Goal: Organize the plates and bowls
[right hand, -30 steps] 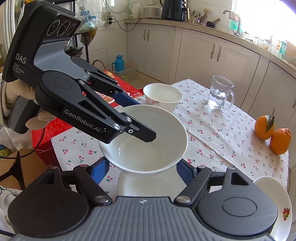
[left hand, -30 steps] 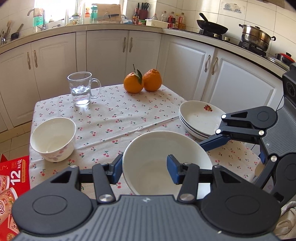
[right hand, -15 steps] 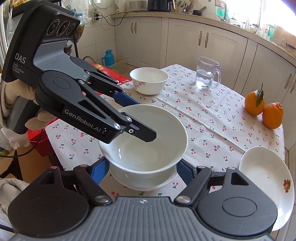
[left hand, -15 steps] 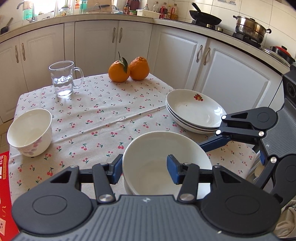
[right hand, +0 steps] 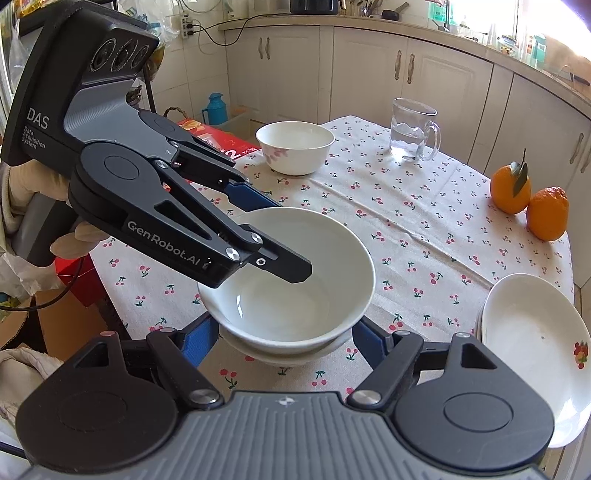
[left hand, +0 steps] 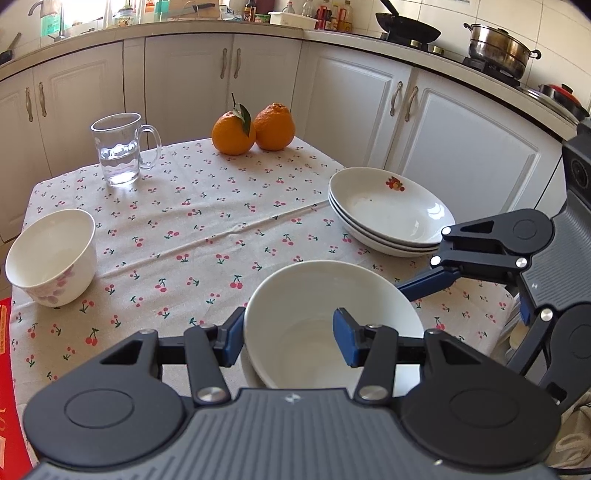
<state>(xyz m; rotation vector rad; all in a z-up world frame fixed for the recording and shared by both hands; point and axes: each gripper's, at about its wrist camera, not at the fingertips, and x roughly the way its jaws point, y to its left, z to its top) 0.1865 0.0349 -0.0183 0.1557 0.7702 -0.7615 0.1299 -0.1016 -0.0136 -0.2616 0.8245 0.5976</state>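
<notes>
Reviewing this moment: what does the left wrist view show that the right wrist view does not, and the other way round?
Only the left wrist view: the wok and steel pot on the stove.

Only the right wrist view: the gloved hand holding the left gripper, the blue flask on the floor, and a second bowl under the held white bowl.

Both: that bowl clamped at its rim by the left gripper, the flowered bowl, glass mug, two oranges, stacked plates.
</notes>
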